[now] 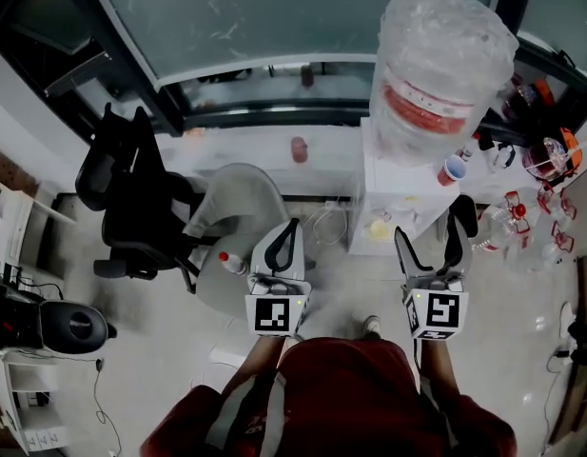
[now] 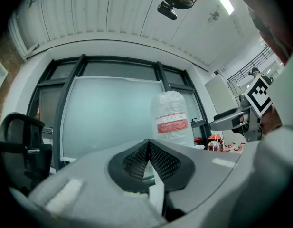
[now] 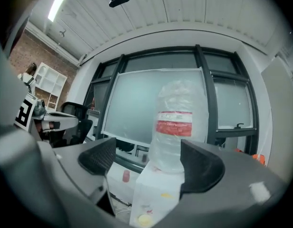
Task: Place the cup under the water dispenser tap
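- Left hand-held gripper (image 1: 294,225) is out in front at waist height, pointing toward the window. In its own view (image 2: 148,144) the two ribbed black pads are pressed together with nothing between them.
- Right hand-held gripper (image 1: 431,225) is level beside it, with its jaws spread wide. In its own view (image 3: 148,161) the gap is empty and frames the water dispenser (image 3: 151,189) beyond.
- Both forearms run straight forward from dark red sleeves (image 1: 350,398), roughly parallel. Each gripper carries a white cube with a black square marker near the wrist.
- The gripper bodies are smooth matte grey plastic, and the pads are dark with a fine cross-hatched grip.
- The water dispenser (image 1: 398,203) is a boxy white cabinet just ahead of the right gripper, not touching it. It has a yellow spot on its front.
- A big clear bottle (image 1: 440,74), crinkled and glossy with a red label band, stands on top of the dispenser.
- A small red cup (image 1: 299,149) stands on the white ledge under the window, left of the dispenser and well apart from both grippers.
- A second, red-rimmed cup (image 1: 452,169) sits right by the bottle's base. I can't tell which of the two is the one wanted.
- A black mesh office chair (image 1: 131,198) stands off to the left on the pale, shiny floor.
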Motion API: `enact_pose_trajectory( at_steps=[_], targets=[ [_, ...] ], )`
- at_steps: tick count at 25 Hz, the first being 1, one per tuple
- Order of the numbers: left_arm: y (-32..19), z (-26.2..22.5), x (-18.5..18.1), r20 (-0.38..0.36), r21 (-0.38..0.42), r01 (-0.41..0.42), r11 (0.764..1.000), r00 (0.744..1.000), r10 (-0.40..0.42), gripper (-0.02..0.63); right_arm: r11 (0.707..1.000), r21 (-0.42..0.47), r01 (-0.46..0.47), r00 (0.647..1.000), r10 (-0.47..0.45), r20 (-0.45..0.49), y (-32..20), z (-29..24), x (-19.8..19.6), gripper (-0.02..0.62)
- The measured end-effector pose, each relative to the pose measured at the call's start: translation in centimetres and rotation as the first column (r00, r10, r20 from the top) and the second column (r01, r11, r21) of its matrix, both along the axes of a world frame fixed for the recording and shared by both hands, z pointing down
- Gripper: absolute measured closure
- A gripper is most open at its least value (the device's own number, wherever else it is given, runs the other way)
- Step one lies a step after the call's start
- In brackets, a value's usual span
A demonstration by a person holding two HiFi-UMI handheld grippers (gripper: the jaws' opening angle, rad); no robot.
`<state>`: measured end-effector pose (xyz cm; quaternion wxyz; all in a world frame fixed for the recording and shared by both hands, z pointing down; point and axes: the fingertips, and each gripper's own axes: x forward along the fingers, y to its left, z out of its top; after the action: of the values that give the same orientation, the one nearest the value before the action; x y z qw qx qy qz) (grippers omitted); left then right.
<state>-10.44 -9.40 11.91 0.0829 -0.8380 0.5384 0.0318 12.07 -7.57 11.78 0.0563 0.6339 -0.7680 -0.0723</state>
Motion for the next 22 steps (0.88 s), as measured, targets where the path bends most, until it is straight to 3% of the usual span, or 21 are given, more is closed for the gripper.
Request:
enact_pose_trajectory(
  at_steps=[7, 12, 17, 22],
  targets=[
    [-0.4, -1.1, -0.6, -0.015, 0.022, 0.010, 1.000, 1.000, -0.010, 0.603, 1.000, 0.014, 0.010, 1.000, -0.010, 0.001, -0.2, -0.8, -0.3, 0.197],
    [-0.3, -1.1, -0.1, -0.021, 0.032, 0.003, 0.999, 1.000, -0.002, 0.603, 0.999, 0.001, 0.054, 0.998, -0.054, -0.019, -0.2, -0.5, -1.1, 0.355],
    [-0.1, -1.2, 1.2, -0.020, 0.024, -0.017, 1.000, 1.000, 0.018, 0.603, 0.997, -0.054, 0.051, 0.999, -0.052, -0.017, 0.1, 0.2, -1.0, 0.582],
    [-0.1, -1.2, 2.5, -0.006, 0.015, -0.028, 0.999, 1.000, 0.028, 0.603, 0.997, -0.048, 0.057, 0.998, -0.057, -0.005, 0.1, -0.1, -0.1, 0.595]
  ],
)
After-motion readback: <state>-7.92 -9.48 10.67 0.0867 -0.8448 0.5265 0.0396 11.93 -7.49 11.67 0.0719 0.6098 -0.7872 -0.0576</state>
